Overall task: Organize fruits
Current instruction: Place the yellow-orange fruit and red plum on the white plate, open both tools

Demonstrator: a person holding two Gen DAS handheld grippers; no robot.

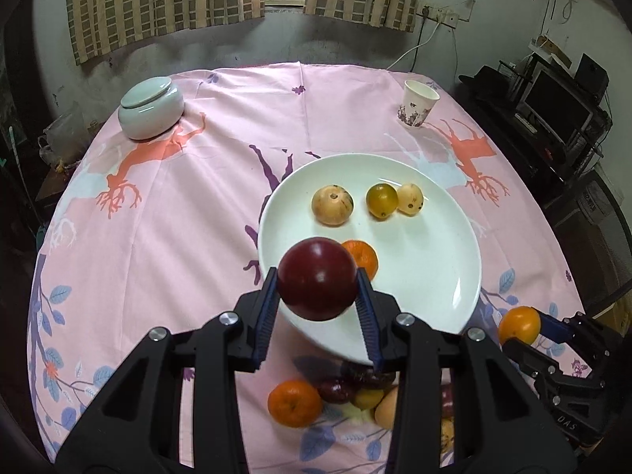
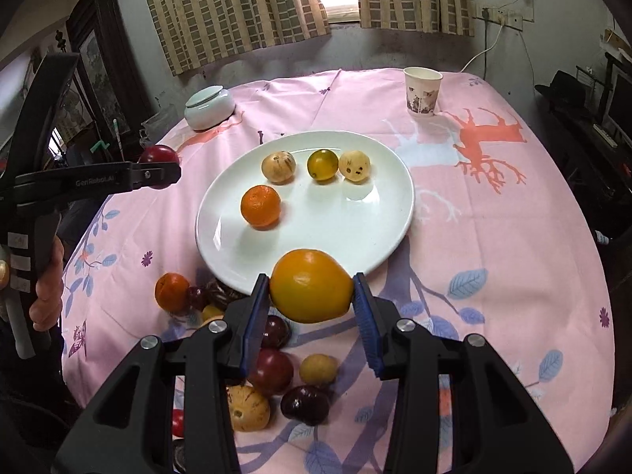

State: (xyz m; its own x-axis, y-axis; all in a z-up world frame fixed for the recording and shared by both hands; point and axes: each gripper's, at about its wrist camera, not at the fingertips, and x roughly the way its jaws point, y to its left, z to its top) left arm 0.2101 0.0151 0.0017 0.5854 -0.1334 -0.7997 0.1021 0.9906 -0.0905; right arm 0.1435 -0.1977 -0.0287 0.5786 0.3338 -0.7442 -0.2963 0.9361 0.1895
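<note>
Left tongs (image 1: 318,290) pinch a smooth, slippery plum (image 1: 317,279); right tongs (image 2: 312,296) pinch a firm orange (image 2: 311,285) across its middle.

My left tongs (image 1: 318,288): dark red plum (image 1: 317,278). Right tongs (image 2: 312,290): orange-yellow fruit (image 2: 311,285). White plate (image 2: 355,229); pink worktop cloth (image 2: 493,217), blue leaves, coral deer.

Four fruits (image 2: 260,205) lie on the white plate (image 2: 355,233); others (image 2: 272,371) heaped beside it.

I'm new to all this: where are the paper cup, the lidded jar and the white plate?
paper cup (image 2: 422,93), right wrist view, on its printed side.
lidded jar (image 1: 152,108), left wrist view, on its pale green body.
white plate (image 2: 339,233), right wrist view, on a bare patch.
</note>
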